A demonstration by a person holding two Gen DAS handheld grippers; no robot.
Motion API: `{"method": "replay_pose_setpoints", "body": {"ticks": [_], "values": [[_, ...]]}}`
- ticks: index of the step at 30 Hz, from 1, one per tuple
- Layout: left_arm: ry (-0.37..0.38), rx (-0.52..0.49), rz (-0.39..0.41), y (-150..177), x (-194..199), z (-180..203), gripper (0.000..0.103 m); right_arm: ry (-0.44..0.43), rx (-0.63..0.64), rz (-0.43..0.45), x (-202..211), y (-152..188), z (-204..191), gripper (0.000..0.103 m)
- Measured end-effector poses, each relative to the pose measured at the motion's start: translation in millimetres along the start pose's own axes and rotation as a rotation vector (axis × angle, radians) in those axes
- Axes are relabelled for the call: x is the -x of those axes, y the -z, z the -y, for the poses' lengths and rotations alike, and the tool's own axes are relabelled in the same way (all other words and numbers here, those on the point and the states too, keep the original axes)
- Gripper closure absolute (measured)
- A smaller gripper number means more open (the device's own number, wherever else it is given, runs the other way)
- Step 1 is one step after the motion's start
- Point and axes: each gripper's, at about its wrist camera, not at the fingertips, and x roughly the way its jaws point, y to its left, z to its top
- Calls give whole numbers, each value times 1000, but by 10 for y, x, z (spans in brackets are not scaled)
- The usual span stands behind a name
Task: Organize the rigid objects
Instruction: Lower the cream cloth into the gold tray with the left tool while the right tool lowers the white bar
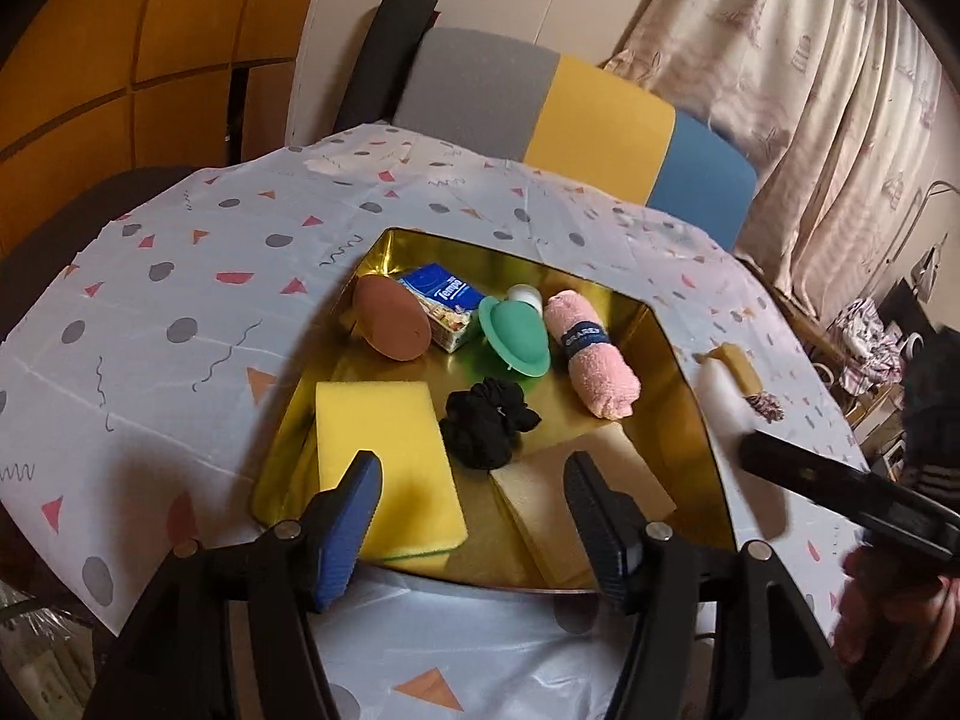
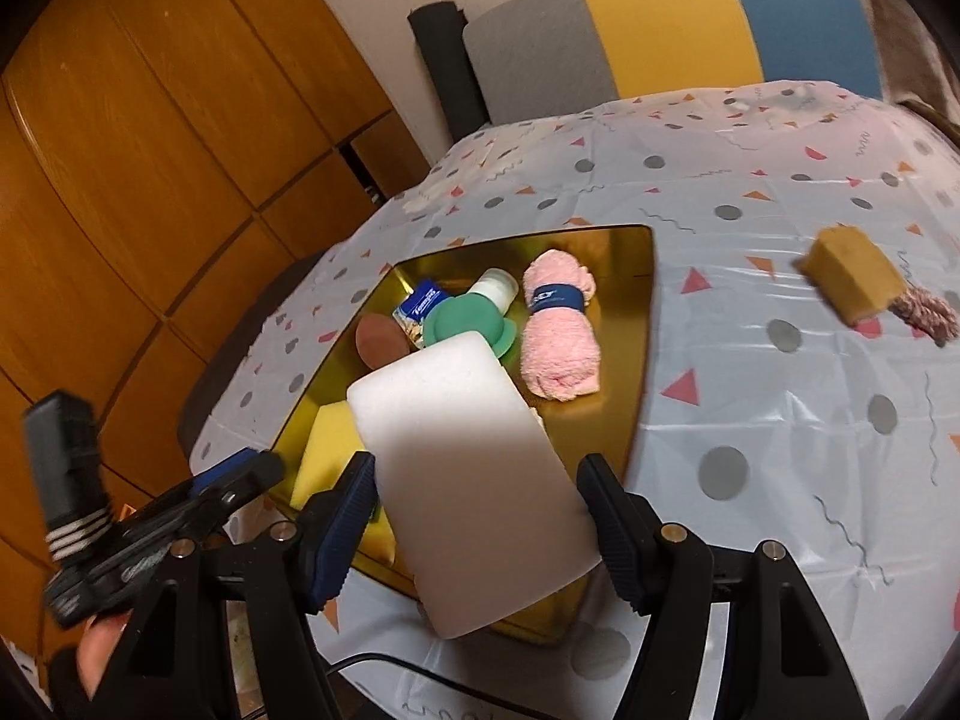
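One white block [image 2: 474, 480], smooth, matte and round-cornered, sits between the fingers of the right gripper [image 2: 480, 531], tilted, with its upper end leaning out over the gold tray [image 2: 642, 324]. Both blue pads lie against its sides, so the right gripper is clamped on this wide piece. In the left wrist view the same block [image 1: 720, 396] shows only as a pale blur above the tray's right wall.

Inside the tray lie a yellow sponge [image 1: 387, 456], a tan flat pad [image 1: 576, 504], a black scrunchie [image 1: 486, 420], a rolled pink towel [image 1: 591, 354] with a dark blue band, a green round lid-like piece [image 1: 515, 336] with a small white bottle [image 1: 527, 295] behind it, a blue tissue packet [image 1: 441, 288] and a brown oval object [image 1: 390, 324].

The left gripper [image 1: 474, 534] hovers over the tray's near edge with its jaws spread wide and nothing between them; the yellow sponge and tan pad lie below.

Out on the patterned tablecloth [image 2: 750, 420], well apart from the tray, rests a mustard-coloured block [image 2: 852, 276] touching a pink-and-white twisted cord [image 2: 927, 309]. Beyond the table stands a chair back [image 1: 576, 114] in grey, yellow and blue.
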Motion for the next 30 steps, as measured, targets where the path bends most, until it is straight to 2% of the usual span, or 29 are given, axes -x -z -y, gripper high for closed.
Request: {"method": "replay_pose_setpoints", "body": {"ticks": [6, 13, 15, 17, 21, 30], "values": [[20, 4, 12, 77, 36, 11, 39, 15, -14, -48, -340, -140, -131, 34], [25, 39, 17, 108, 63, -87, 39, 127, 14, -49, -685, -294, -264, 29], [26, 50, 17, 112, 61, -109, 39, 150, -6, -56, -778, -335, -244, 27], [31, 54, 16, 116, 67, -123, 39, 134, -49, -71, -864, -355, -204, 26], [29, 57, 22, 117, 80, -154, 39, 86, -111, -64, -800, -292, -140, 18], [43, 76, 15, 164, 44, -150, 39, 119, -64, 20, -404, -181, -138, 16]]}}
